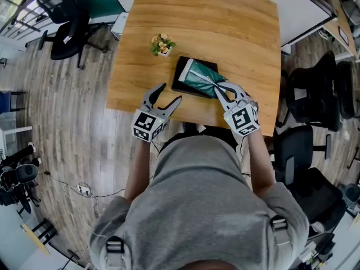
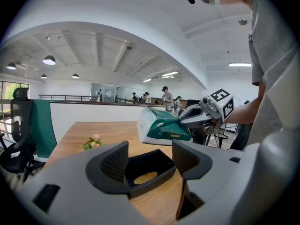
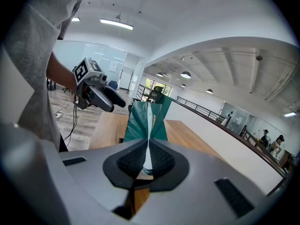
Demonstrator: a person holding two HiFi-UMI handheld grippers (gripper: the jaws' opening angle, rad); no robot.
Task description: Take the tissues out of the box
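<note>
A green and white pack of tissues [image 1: 201,76] hangs tilted just above the black open box [image 1: 181,80] on the wooden table [image 1: 225,27]. My right gripper [image 1: 218,89] is shut on the pack's near end, and its pads pinch the pack's white middle seam [image 3: 148,125]. In the left gripper view the pack [image 2: 161,125] floats over the box [image 2: 152,171], which holds only a pale oval patch on its floor. My left gripper [image 1: 170,93] stands open at the table's front edge, left of the box, with nothing between its fingers.
A small potted plant [image 1: 162,44] stands behind and to the left of the box. A black office chair [image 1: 67,27] is on the floor to the left, and more chairs [image 1: 315,94] are to the right. The table's near edge runs just under both grippers.
</note>
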